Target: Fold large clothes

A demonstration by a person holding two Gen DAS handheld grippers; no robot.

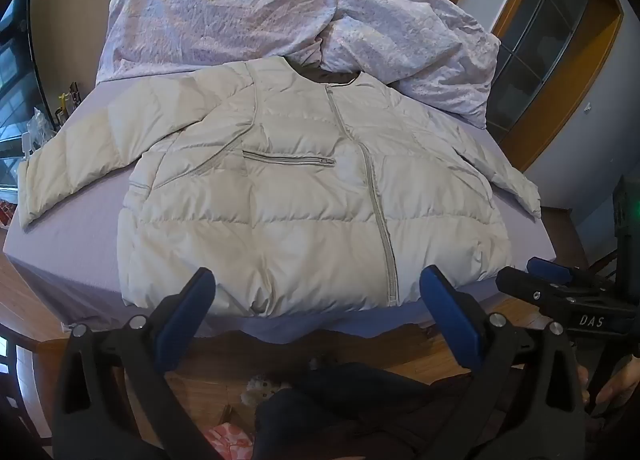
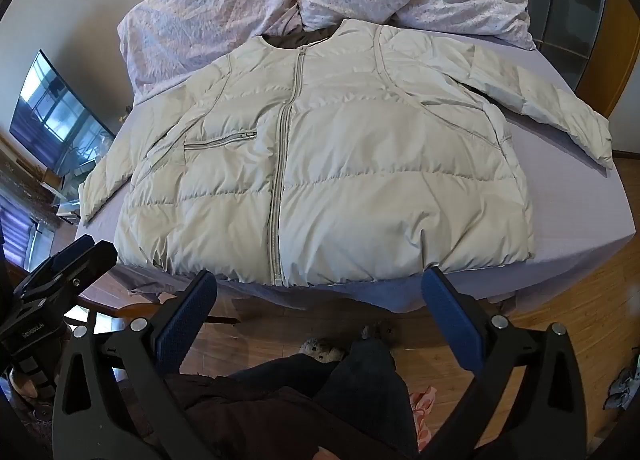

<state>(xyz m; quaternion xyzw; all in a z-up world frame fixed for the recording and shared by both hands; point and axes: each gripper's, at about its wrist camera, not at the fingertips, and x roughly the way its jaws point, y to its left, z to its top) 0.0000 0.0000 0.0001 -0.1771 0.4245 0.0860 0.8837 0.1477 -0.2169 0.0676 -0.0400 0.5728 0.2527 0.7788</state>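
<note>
A cream quilted puffer jacket (image 1: 304,196) lies flat, front up and zipped, on a lavender bed (image 1: 80,244); it also shows in the right wrist view (image 2: 340,180). Both sleeves spread outward. My left gripper (image 1: 316,292) is open and empty, held just before the jacket's hem at the bed's near edge. My right gripper (image 2: 320,292) is open and empty, also just before the hem. The right gripper shows at the right of the left wrist view (image 1: 548,280); the left gripper shows at the left of the right wrist view (image 2: 68,256).
A crumpled floral duvet (image 1: 280,16) lies at the head of the bed, touching the jacket's collar. A wooden floor (image 2: 580,320) surrounds the bed. A TV (image 2: 52,116) stands left. A glass door with a wooden frame (image 1: 552,40) is at the right. The person's legs (image 2: 320,400) are below.
</note>
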